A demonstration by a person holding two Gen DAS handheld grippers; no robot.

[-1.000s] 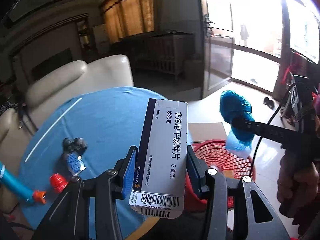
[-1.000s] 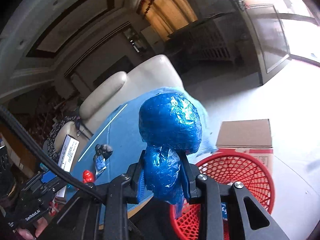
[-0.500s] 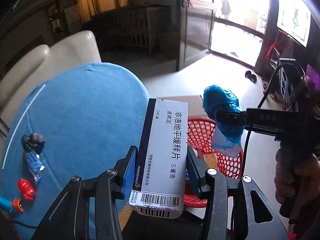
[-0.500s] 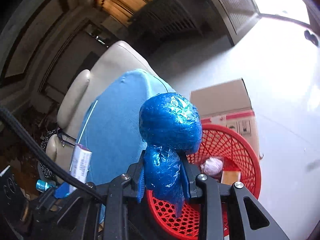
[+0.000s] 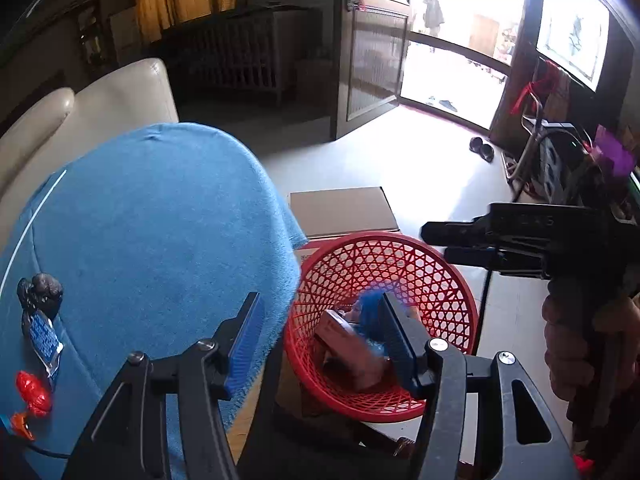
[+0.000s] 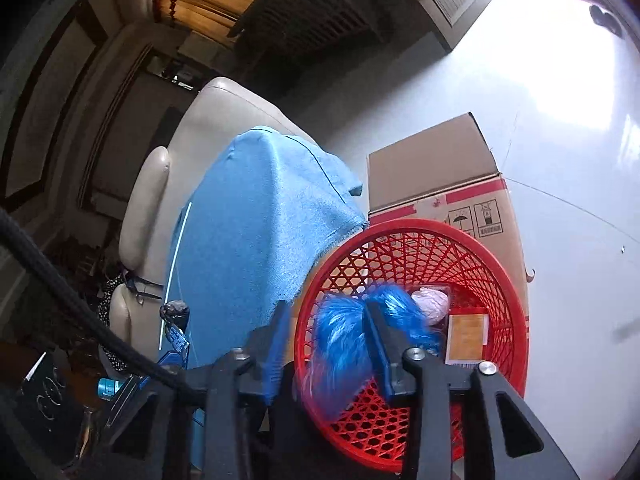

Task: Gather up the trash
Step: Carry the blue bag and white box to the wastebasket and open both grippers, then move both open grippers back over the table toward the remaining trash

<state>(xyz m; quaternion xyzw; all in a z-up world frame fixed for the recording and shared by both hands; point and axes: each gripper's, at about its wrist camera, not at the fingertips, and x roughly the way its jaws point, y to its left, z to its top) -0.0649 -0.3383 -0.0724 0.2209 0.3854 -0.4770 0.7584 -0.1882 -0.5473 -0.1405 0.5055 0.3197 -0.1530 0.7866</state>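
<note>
Dropping our trash into the red basket [image 5: 448, 276] is the step we are on. Our left gripper [image 5: 320, 344] has just been opening, and now its jaws stand apart with nothing between them. The medicine box [image 5: 344, 334] we let go of looks blurry inside the basket, so we think it is falling or just landing. Our right gripper [image 6: 328, 344] has just been opening too. Its jaws are spread, and the blue plastic bundle [image 6: 340, 344] is a blur low between them and in the basket, so we think it is dropping, not held.

To do this well, we keep both grippers over the middle of the basket and wait for both things to settle before we pull away. We do not want the bundle to catch on the rim.

More trash waits on the blue table cloth [image 5: 152, 232]: a dark lump [image 5: 40, 292], a blue wrapper [image 5: 44, 338] touching it, and a red crumpled piece [image 5: 34, 394] near the edge. We think those come next. A cardboard box [image 6: 432, 164] stands just behind the basket.
</note>
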